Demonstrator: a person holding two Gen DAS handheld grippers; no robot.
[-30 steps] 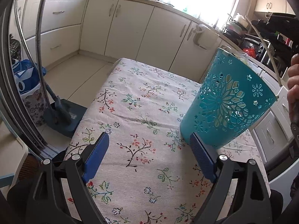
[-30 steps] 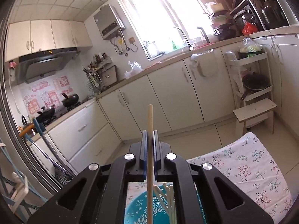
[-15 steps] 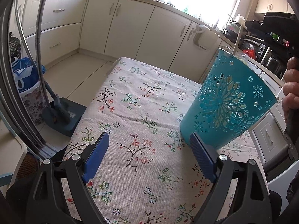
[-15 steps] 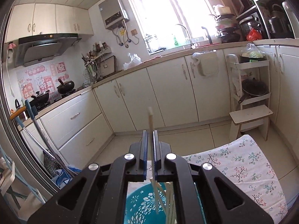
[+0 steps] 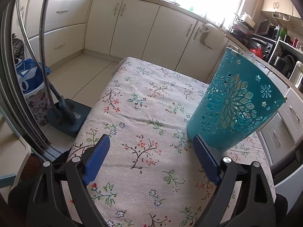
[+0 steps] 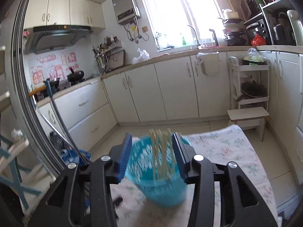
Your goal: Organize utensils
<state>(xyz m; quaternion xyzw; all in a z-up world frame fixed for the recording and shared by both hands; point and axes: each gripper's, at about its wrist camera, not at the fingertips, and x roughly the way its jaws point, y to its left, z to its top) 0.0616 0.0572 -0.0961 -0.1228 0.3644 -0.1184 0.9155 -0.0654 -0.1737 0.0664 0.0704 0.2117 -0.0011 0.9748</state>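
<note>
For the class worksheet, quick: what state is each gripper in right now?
Left gripper: open, holding nothing; the teal holder stands beside its right finger.
Right gripper: jaws opening, gripping nothing; the chopsticks stand in the holder beyond.

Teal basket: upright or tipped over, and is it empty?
Upright and not empty. The teal basket stands base-down on the floral tablecloth; the right wrist view, though blurred, shows pale chopsticks standing inside it.
</note>
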